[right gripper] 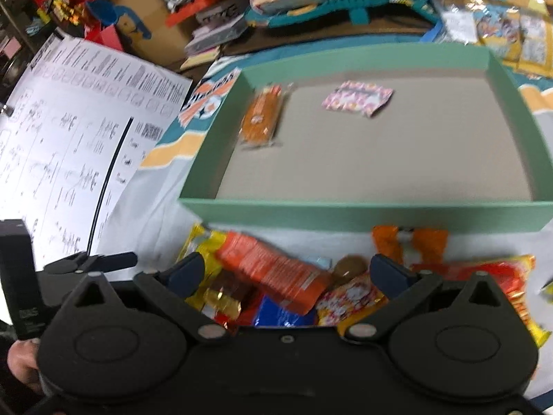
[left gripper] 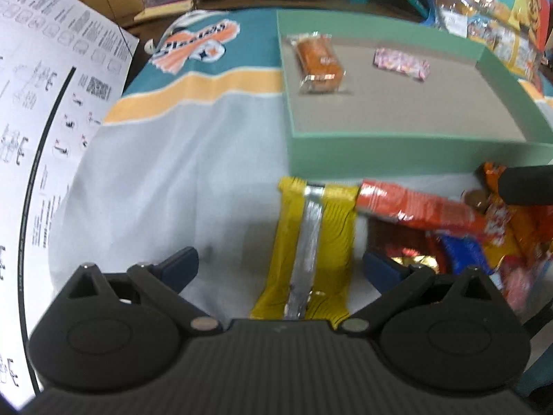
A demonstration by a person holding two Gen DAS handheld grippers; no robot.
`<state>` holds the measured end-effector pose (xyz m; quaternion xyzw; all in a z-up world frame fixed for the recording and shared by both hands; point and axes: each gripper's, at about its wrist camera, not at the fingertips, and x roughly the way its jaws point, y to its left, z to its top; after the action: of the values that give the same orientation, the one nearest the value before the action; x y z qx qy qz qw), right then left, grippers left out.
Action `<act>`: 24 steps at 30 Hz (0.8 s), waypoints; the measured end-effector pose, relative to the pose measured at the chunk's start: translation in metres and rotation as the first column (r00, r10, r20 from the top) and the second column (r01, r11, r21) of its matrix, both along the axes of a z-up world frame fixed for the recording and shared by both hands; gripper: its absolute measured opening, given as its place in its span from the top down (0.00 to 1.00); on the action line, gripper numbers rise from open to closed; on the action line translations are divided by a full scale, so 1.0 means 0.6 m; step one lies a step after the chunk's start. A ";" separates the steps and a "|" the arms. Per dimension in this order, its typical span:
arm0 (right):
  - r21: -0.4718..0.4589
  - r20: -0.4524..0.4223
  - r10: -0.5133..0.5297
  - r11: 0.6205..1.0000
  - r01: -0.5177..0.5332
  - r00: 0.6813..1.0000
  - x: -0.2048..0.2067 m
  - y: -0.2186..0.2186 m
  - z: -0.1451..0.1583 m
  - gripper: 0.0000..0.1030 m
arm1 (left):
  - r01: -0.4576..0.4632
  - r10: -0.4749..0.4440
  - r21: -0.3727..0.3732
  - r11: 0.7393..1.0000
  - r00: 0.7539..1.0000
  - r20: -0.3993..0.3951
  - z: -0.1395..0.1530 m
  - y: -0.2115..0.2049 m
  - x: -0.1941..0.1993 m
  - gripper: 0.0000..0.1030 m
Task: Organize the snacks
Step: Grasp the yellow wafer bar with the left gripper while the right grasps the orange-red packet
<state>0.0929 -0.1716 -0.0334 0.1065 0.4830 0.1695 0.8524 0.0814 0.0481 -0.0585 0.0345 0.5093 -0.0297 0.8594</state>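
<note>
A shallow green box (left gripper: 380,152) (right gripper: 363,212) holds an orange-brown wrapped cake (left gripper: 316,62) (right gripper: 261,117) and a pink-and-white packet (left gripper: 401,63) (right gripper: 357,98). In front of it lies a pile of snacks. My left gripper (left gripper: 281,266) is open, its fingers either side of a yellow packet with a silver seam (left gripper: 312,249). An orange tube-shaped packet (left gripper: 414,207) (right gripper: 273,269) lies on the pile. My right gripper (right gripper: 288,271) is open above the pile, with the orange packet between its fingers. Its tip shows at the right edge of the left wrist view (left gripper: 528,185).
A white printed instruction sheet (left gripper: 41,131) (right gripper: 69,145) lies to the left. The cloth (left gripper: 172,159) under the box is grey, yellow and teal. Toys, boxes and foil snack bags (right gripper: 501,24) crowd the far side. A blue packet (right gripper: 276,313) and a red-yellow bag (right gripper: 508,280) are in the pile.
</note>
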 end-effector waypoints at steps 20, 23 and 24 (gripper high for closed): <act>-0.185 -0.060 0.208 0.959 -0.216 0.976 0.011 0.106 -0.068 0.57 | -0.068 0.067 -0.069 0.995 0.998 -0.015 -0.036 0.058 0.015 0.04; -0.197 -0.064 0.228 0.952 -0.236 0.972 0.007 0.110 -0.067 0.57 | -0.059 0.058 -0.072 0.996 0.998 -0.012 -0.036 0.058 0.015 0.04; -0.196 -0.069 0.226 0.952 -0.235 0.972 0.010 0.110 -0.069 0.57 | -0.056 0.056 -0.072 0.996 0.998 -0.010 -0.037 0.059 0.015 0.04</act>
<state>0.0986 -0.1056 -0.0745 -0.0341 0.5261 0.2153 0.8220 0.0905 0.0833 -0.0805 -0.0110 0.5119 -0.0240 0.8586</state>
